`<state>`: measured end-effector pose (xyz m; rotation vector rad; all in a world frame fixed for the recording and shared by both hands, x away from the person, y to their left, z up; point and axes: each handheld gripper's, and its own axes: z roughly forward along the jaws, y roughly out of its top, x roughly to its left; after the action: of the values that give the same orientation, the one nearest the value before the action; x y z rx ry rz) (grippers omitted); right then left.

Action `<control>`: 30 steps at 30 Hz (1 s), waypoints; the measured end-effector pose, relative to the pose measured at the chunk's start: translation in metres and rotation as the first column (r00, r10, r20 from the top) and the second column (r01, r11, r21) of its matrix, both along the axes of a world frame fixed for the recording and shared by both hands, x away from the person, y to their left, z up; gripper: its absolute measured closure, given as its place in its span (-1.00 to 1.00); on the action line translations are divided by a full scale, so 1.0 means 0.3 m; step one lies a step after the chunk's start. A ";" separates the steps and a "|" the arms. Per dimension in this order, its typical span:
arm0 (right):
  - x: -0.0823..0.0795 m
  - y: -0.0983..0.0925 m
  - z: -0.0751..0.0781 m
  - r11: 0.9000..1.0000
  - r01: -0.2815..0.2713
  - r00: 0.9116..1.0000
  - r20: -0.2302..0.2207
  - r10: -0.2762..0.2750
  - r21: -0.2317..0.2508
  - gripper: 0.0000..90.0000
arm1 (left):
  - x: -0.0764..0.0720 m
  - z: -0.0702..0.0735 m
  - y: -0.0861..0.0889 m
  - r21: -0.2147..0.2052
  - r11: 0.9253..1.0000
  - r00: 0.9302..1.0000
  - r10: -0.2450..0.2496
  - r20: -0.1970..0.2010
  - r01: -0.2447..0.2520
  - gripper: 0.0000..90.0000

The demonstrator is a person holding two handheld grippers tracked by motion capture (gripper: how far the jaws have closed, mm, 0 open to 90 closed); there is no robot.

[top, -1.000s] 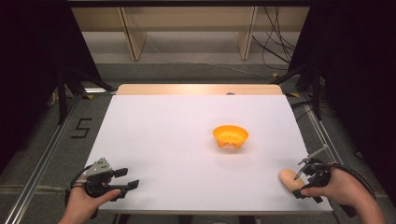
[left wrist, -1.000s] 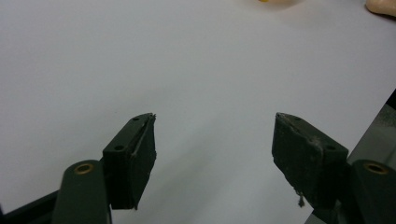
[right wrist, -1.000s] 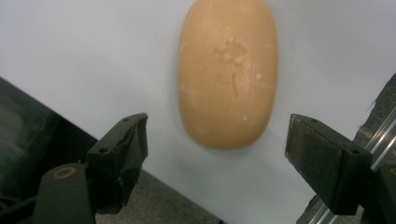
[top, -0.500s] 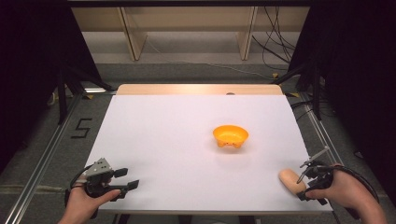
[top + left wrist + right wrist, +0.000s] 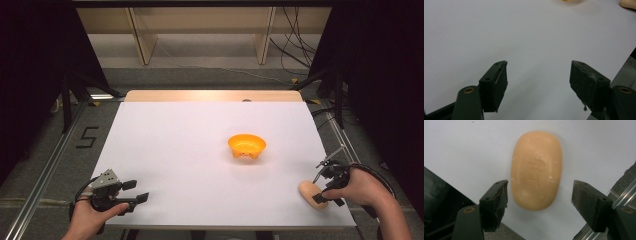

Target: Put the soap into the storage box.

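Observation:
A tan oval lump (image 5: 311,193), smooth like a bread roll, lies on the white table (image 5: 200,150) near its front right corner. My right gripper (image 5: 324,187) hangs over it, pointing down. In the right gripper view the lump (image 5: 536,170) sits between the two jaws of the right gripper (image 5: 540,182) with a gap on each side. The jaws have just been opening and the pads do not press on it. An orange bowl (image 5: 246,145) stands right of the table's middle. At the front left my left gripper (image 5: 139,190) is open over bare table, nothing between its jaws (image 5: 539,62).
The table's front edge and right edge run close to the lump, with a metal frame rail (image 5: 350,150) beyond the right edge. Wooden shelving (image 5: 200,30) and cables stand behind the table. A slice of the lump (image 5: 627,3) shows at the top right of the left gripper view.
The right hand has shifted slightly over the tan lump, which stays where it lay. The left hand and the bowl have not moved.

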<state>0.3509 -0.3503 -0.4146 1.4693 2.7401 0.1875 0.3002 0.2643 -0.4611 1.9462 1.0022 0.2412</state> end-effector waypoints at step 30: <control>0.076 0.065 -0.110 0.999 -0.048 0.997 -0.069 0.046 -0.026 -0.41 | 0.000 -0.005 -0.005 -0.013 1.000 1.000 0.010 0.008 -0.009 -0.33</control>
<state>0.3738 -0.3309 -0.4475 1.4320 2.8210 0.1019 0.3001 0.2627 -0.4625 1.9277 1.0059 0.2467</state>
